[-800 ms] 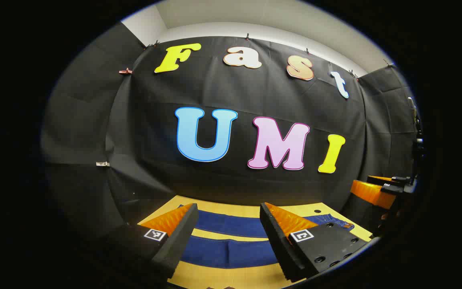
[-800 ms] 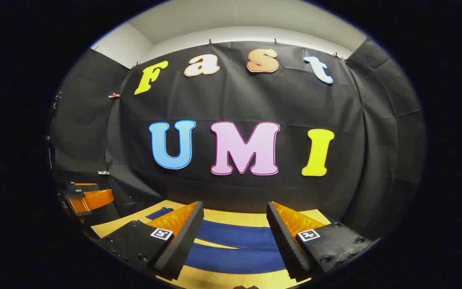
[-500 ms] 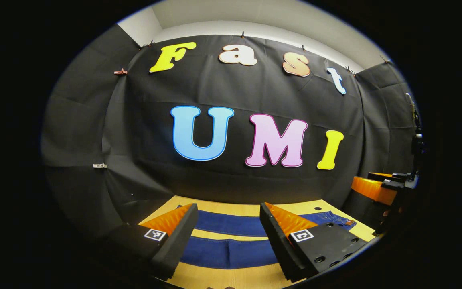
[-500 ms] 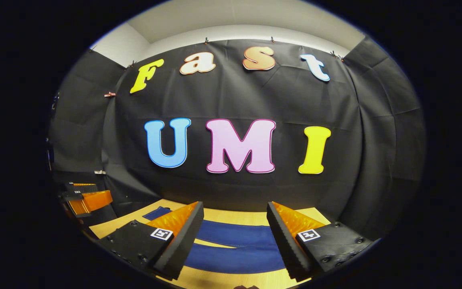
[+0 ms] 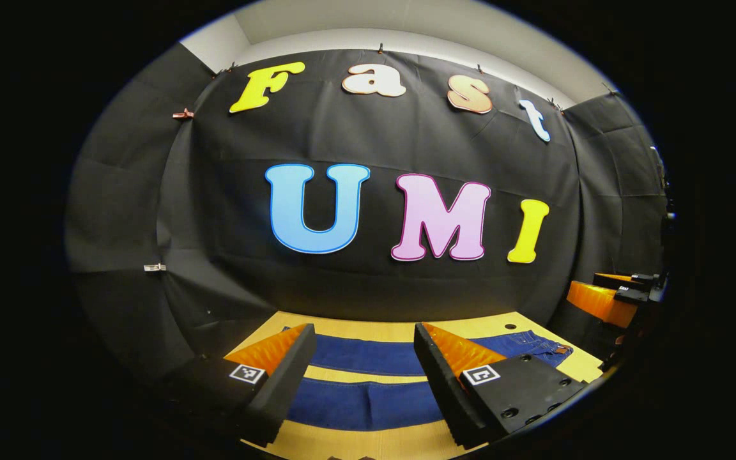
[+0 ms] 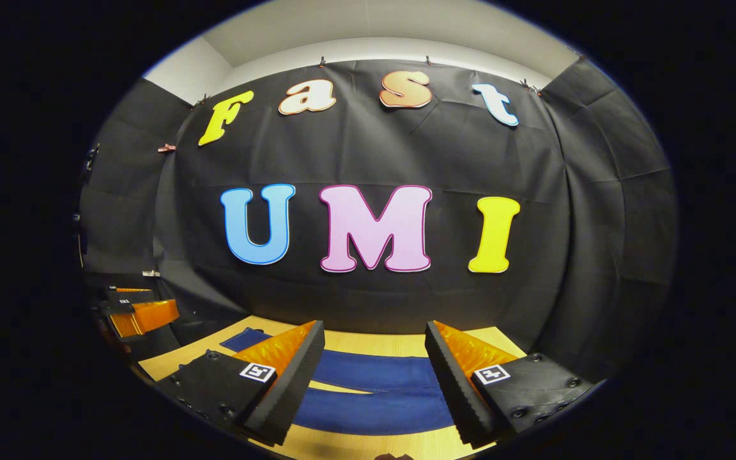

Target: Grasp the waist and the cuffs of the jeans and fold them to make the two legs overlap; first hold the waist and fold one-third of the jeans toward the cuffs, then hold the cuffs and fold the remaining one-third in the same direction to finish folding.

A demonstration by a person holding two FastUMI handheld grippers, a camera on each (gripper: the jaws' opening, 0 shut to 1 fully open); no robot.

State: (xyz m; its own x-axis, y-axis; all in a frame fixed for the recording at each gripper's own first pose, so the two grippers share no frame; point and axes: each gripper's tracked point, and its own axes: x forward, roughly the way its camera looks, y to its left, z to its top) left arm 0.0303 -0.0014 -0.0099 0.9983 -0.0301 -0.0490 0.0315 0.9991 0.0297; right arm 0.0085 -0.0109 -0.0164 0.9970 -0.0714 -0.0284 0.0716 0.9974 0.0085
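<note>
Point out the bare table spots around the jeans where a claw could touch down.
A thin strip of table shows between the two legs of the jeans; a wider band lies between the far leg and the booth wall. The jeans cover the middle.

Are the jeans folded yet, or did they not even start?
Nothing looks folded yet. The jeans lie flat on the table, with the two legs side by side and a strip of table between them, not overlapping. The left gripper and right gripper are both open above the jeans, holding nothing. All the folds are left: legs together, waist end over, then cuffs end over.
</note>
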